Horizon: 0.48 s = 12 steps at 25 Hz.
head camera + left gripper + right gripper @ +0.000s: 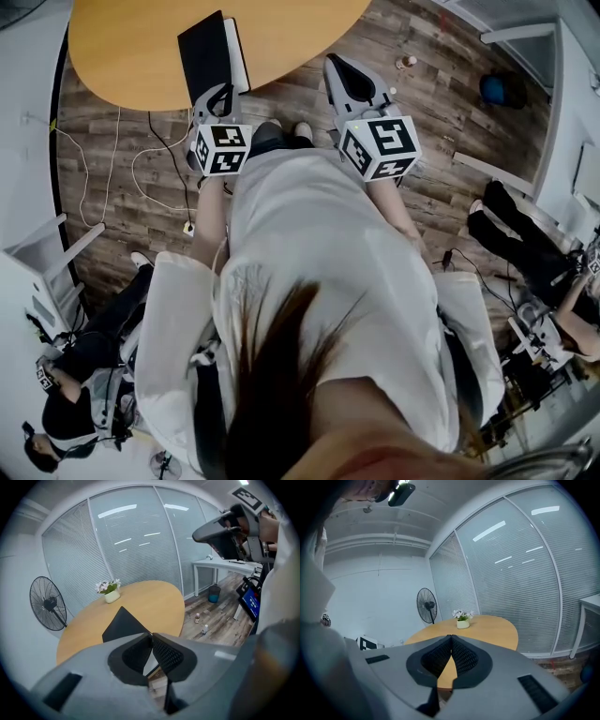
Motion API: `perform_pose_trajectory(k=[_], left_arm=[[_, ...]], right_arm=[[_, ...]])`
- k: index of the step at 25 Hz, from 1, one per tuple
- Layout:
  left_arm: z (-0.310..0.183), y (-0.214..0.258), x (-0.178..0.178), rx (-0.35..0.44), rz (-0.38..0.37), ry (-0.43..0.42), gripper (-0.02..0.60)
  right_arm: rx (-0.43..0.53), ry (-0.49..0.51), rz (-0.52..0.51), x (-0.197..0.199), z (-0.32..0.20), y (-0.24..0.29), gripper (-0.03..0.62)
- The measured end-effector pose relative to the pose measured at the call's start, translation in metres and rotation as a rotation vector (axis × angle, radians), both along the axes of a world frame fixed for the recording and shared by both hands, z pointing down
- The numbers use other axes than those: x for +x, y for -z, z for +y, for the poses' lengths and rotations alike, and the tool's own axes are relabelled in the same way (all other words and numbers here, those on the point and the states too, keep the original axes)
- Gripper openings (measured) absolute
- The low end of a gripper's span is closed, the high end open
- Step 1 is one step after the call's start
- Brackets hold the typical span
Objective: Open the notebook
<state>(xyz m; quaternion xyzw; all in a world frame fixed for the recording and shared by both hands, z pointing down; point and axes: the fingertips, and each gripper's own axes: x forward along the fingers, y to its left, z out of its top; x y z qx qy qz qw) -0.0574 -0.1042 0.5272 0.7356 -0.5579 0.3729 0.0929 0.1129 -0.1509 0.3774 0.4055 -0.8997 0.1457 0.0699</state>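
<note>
A black notebook (208,52) lies closed on the round wooden table (131,47), white page edges along its right side. My left gripper (215,97) tilts down onto its near edge. In the left gripper view the jaw tips of the left gripper (151,634) pinch together right at the near corner of the notebook (123,624), white page edge showing below them. My right gripper (341,71) hangs in the air right of the notebook, off the table's edge. In its own view the right gripper (451,636) is shut, with nothing between the pads.
A white flower pot (111,595) stands at the table's far side, a floor fan (47,604) beyond it. Small bottles (197,618) and a blue bin (502,89) sit on the wooden floor, cables (141,164) to the left. Seated people flank me on both sides.
</note>
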Motion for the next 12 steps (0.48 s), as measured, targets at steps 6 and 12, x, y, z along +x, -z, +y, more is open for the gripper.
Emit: perform_pose_trajectory(k=[6, 12], left_arm=[[0.000, 0.007, -0.004, 0.014, 0.004, 0.015, 0.037], [0.003, 0.016, -0.012, 0.038, 0.016, 0.045, 0.035]], right_arm=[[0.002, -0.001, 0.000, 0.000, 0.000, 0.001, 0.002], [0.004, 0.013, 0.004, -0.002, 0.004, 0.000, 0.002]])
